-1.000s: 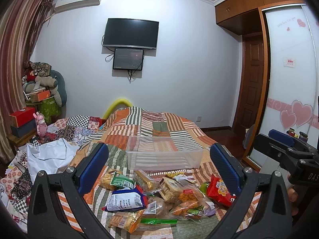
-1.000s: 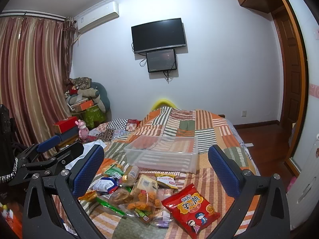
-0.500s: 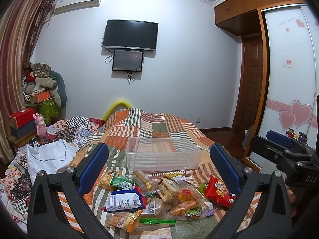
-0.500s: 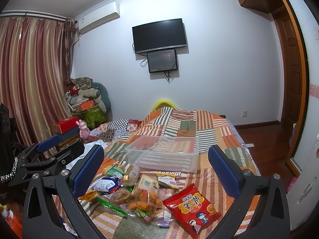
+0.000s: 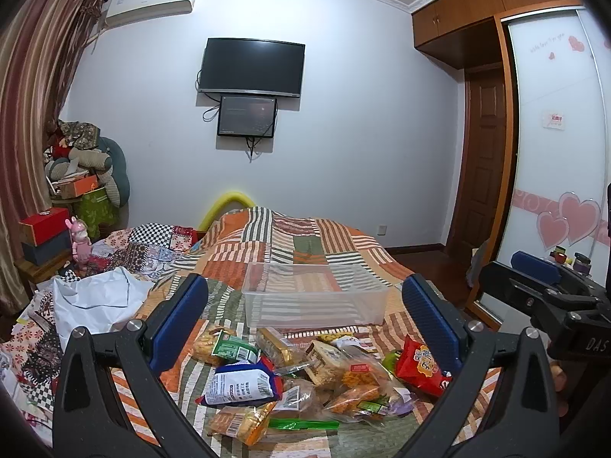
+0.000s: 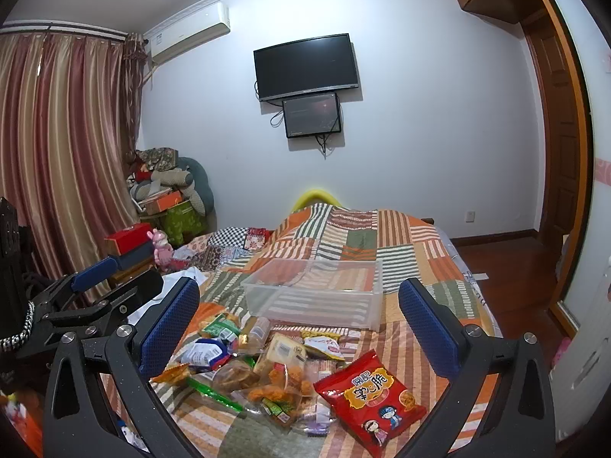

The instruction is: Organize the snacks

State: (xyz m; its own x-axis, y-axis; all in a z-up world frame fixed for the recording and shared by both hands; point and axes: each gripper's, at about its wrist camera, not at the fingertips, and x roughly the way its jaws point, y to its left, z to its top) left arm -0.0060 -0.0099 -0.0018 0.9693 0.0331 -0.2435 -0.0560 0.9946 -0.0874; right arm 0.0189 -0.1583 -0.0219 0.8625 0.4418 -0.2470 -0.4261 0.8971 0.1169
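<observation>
A pile of snack packets (image 5: 298, 378) lies on the patchwork bed, also in the right wrist view (image 6: 263, 374). It includes a red chip bag (image 6: 368, 393) (image 5: 418, 366), a blue-white packet (image 5: 240, 381) and a green packet (image 5: 229, 349). An empty clear plastic bin (image 5: 315, 294) (image 6: 315, 295) stands just behind the pile. My left gripper (image 5: 305, 320) is open and empty above the pile. My right gripper (image 6: 301, 324) is open and empty above the pile, over the red bag side.
A white cloth (image 5: 95, 301) and crumpled quilts lie on the bed's left. Boxes and a pink toy (image 5: 78, 238) stand on a side table at left. A wardrobe with sliding door (image 5: 553, 191) is at right. A TV (image 5: 252, 66) hangs on the far wall.
Both grippers have drifted very slightly; the view has shifted a little. Nothing was taken hold of and the snacks and bin have not moved.
</observation>
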